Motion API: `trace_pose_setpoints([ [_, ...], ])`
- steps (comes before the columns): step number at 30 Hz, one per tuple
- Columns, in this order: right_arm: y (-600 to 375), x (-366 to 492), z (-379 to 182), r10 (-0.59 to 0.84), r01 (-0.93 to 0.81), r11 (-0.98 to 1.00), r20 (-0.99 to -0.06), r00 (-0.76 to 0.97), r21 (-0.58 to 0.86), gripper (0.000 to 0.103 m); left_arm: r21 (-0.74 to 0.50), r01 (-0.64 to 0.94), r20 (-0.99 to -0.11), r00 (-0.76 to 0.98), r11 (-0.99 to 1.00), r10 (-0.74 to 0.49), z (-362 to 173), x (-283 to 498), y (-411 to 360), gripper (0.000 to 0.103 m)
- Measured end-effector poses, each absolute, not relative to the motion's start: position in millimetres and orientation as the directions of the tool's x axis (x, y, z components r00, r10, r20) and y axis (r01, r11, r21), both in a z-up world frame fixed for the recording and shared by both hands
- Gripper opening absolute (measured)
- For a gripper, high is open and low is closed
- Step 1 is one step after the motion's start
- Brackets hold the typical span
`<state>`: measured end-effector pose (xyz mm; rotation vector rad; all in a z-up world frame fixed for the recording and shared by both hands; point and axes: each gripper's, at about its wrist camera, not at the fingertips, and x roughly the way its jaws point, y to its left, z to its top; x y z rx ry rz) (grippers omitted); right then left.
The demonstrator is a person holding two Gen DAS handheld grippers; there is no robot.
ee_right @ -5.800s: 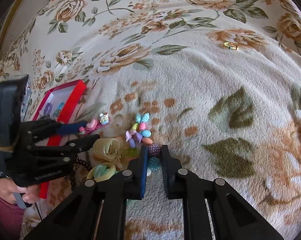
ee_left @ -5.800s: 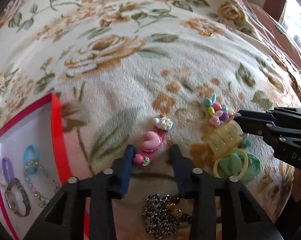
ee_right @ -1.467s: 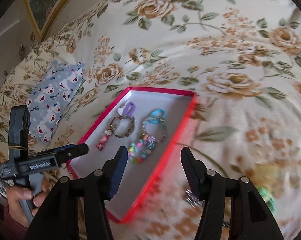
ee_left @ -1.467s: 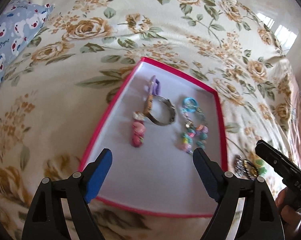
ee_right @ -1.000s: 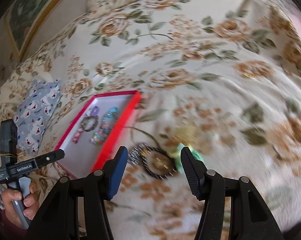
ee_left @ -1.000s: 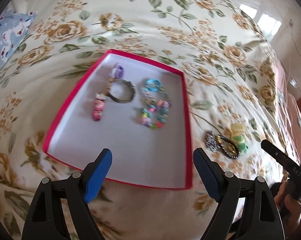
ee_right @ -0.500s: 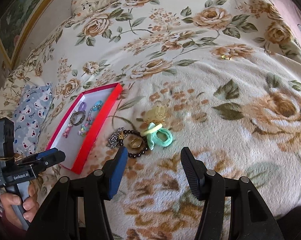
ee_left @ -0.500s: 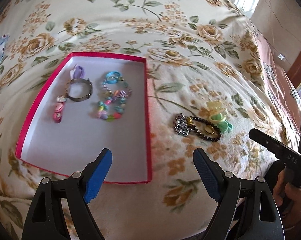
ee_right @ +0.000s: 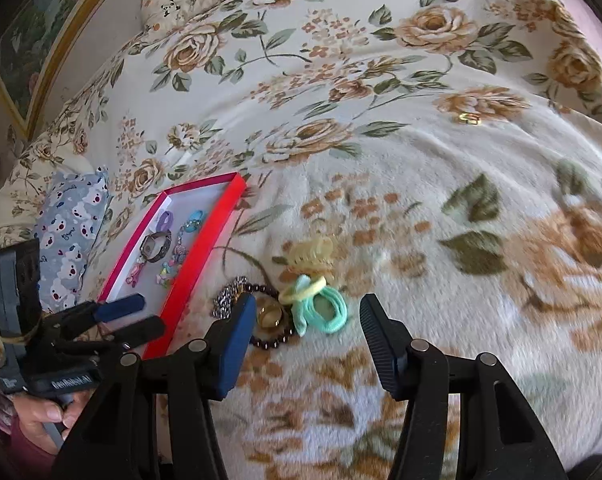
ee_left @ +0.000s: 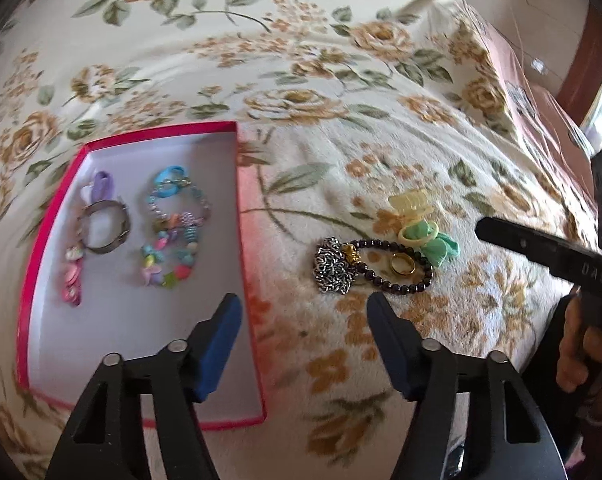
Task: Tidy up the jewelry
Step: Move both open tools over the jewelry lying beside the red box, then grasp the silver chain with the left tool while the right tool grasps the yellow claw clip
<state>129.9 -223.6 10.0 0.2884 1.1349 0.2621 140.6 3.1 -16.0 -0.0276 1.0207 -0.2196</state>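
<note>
A red box [ee_left: 241, 216] with a white floor lies on the flowered blanket and holds a watch [ee_left: 103, 226], hair clips and beaded bracelets [ee_left: 173, 240]. To its right lie a silver chain [ee_left: 333, 266], a dark bead bracelet [ee_left: 405, 286], a gold ring [ee_left: 402, 265], a yellow claw clip [ee_left: 411, 202] and a green hair tie [ee_left: 435, 244]. My left gripper [ee_left: 303, 304] hovers over the box's right edge; its jaws are closing on nothing. My right gripper [ee_right: 307, 304] hangs above the green hair tie [ee_right: 321, 312], jaws apart and closing slightly, pads off it.
A second gold ring [ee_right: 470, 119] lies far back on the blanket. A blue bear-print pillow [ee_right: 73, 240] sits left of the box [ee_right: 205, 248]. A hand holds each gripper at the near edge. A framed picture [ee_right: 33, 52] hangs at the back left.
The left view has swung right from the box toward the loose pile, and the left jaws have narrowed. The right gripper has come down closer over the hair tie and bracelet.
</note>
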Motion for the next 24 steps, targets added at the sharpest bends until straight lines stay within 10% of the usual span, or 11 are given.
trace_pose_setpoints([
  [18, -212.2, 189.5, -36.2, 0.353, -0.05, 0.932, -0.872, 0.34, 0.359, 0.054, -0.077, 0.28, -0.9, 0.393, 0.957, -0.187, -70.2, 205.5, -37.3, 0.043],
  [24, -210.5, 193.7, -45.2, 0.345, -0.041, 0.935, -0.876, 0.337, 0.352, 0.025, -0.096, 0.291, -0.891, 0.402, 0.952, -0.213, -76.3, 216.8, -35.2, 0.018],
])
